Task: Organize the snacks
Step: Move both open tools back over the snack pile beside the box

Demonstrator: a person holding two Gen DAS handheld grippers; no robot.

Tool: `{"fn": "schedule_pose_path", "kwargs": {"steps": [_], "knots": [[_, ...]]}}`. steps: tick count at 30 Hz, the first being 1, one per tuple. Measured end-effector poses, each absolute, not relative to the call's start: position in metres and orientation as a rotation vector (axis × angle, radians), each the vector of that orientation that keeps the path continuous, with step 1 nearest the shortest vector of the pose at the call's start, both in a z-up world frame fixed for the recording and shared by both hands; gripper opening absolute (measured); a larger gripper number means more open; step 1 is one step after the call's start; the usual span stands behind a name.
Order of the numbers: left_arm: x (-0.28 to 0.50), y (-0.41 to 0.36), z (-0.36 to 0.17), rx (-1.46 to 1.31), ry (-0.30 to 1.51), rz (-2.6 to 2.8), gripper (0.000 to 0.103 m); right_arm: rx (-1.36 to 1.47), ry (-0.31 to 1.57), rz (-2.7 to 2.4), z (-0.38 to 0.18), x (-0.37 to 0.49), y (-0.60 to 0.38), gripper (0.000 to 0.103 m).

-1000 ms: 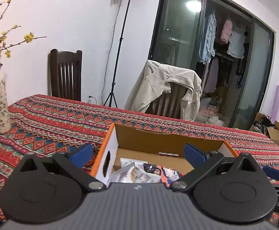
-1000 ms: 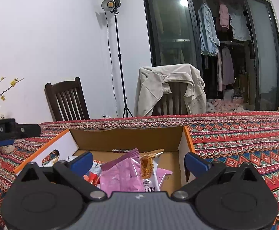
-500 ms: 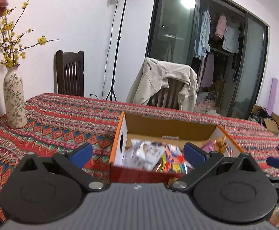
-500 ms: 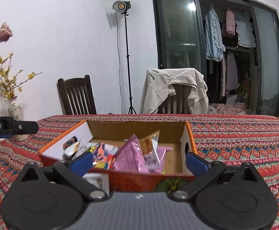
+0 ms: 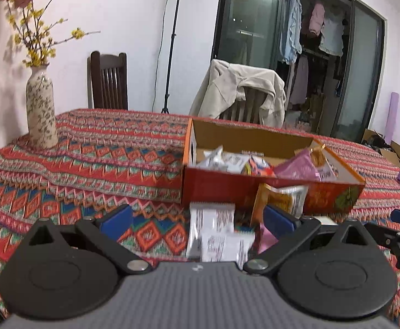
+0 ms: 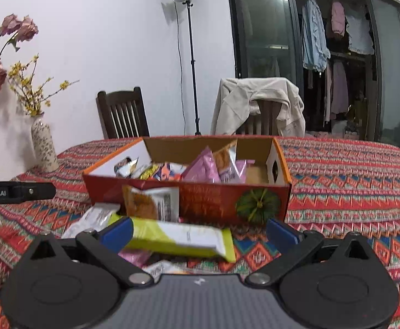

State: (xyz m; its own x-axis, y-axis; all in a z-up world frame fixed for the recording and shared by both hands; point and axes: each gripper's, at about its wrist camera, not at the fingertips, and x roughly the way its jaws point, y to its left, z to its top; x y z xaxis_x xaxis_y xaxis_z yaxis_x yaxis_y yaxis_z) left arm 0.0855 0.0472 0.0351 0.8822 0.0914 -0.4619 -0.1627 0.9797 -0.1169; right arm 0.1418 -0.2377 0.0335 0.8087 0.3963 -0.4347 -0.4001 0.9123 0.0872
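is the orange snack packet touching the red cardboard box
Cannot tell. In the right wrist view the orange snack packet overlaps the red cardboard box front, but no contact or gap shows.

Open-topped red-and-orange cardboard box (image 6: 200,200) at frame centre, piled with foil snack packets (image 6: 200,168); its front wall blocks a level approach, its top stays open from above. Loose packets, among them a yellow-green wrapped bar (image 6: 180,240), crowd the patterned red cloth-covered surface (image 6: 351,192) before it. Right of the box the surface lies bare; a speckled ceramic vase (image 5: 41,109) stands at left.
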Motion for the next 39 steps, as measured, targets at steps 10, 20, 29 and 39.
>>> {"fn": "schedule_pose_path", "kwargs": {"steps": [10, 20, 29, 39], "knots": [[0.076, 0.055, 0.024, -0.173, 0.501, 0.137, 0.103, -0.014, 0.535, 0.422, 0.018, 0.134, -0.236, 0.103], [0.078, 0.060, 0.018, -0.188, 0.518, 0.133, 0.103, -0.056, 0.631, 0.448, 0.004, 0.144, -0.217, 0.103], [0.081, 0.062, 0.013, -0.196, 0.538, 0.122, 0.103, -0.127, 0.708, 0.479, -0.009, 0.158, -0.192, 0.103], [0.083, 0.064, 0.009, -0.209, 0.562, 0.123, 0.103, -0.167, 0.715, 0.510, -0.015, 0.160, -0.187, 0.100]]}}
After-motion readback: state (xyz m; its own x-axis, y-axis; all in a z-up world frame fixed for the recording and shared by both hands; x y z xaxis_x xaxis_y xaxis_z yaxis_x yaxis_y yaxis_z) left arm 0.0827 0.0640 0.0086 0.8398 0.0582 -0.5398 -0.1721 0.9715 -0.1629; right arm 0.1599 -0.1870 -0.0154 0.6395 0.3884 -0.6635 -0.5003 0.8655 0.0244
